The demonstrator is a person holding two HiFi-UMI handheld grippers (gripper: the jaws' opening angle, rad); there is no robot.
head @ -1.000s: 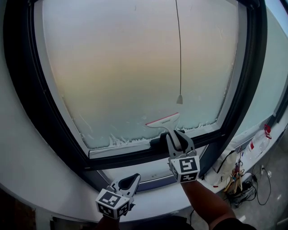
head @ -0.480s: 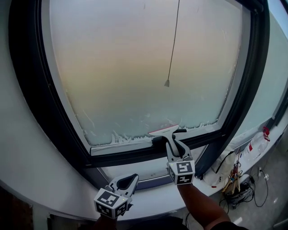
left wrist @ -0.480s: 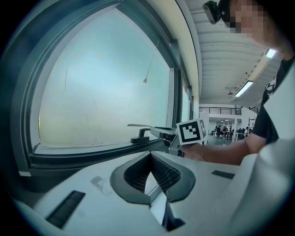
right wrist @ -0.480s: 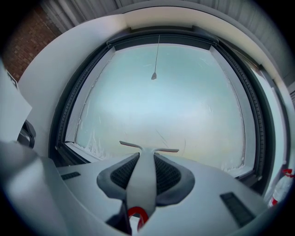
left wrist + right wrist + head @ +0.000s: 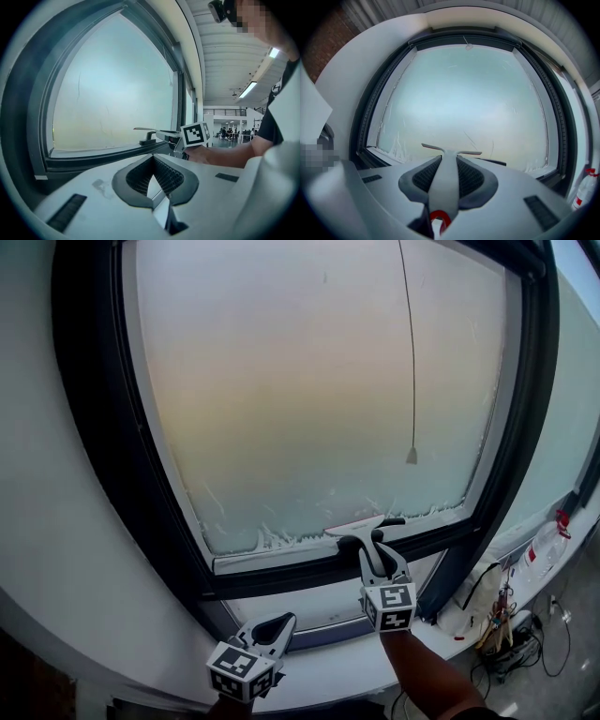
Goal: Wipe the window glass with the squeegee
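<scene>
A frosted window pane [image 5: 309,399] fills the head view inside a dark frame [image 5: 141,493]. My right gripper [image 5: 377,554] is shut on the grey handle of the squeegee [image 5: 361,524], whose blade lies at the pane's bottom edge, right of centre. In the right gripper view the squeegee [image 5: 450,152] runs straight out between the jaws, its blade crosswise near the glass [image 5: 464,93]. My left gripper [image 5: 274,626] hangs low by the sill, shut with nothing in it; its jaws [image 5: 152,180] meet. The right gripper [image 5: 176,138] and squeegee [image 5: 146,130] appear there too.
A blind cord with a small weight [image 5: 412,455] hangs in front of the pane at the right. Residue streaks [image 5: 272,538] line the glass bottom. A white sill [image 5: 328,662] runs below the frame; a bottle [image 5: 542,545] and cables [image 5: 497,629] lie at lower right.
The squeegee blade has gone down from mid-low glass to the pane's bottom edge. The view has shifted, so the window sits further right. The left gripper stays put.
</scene>
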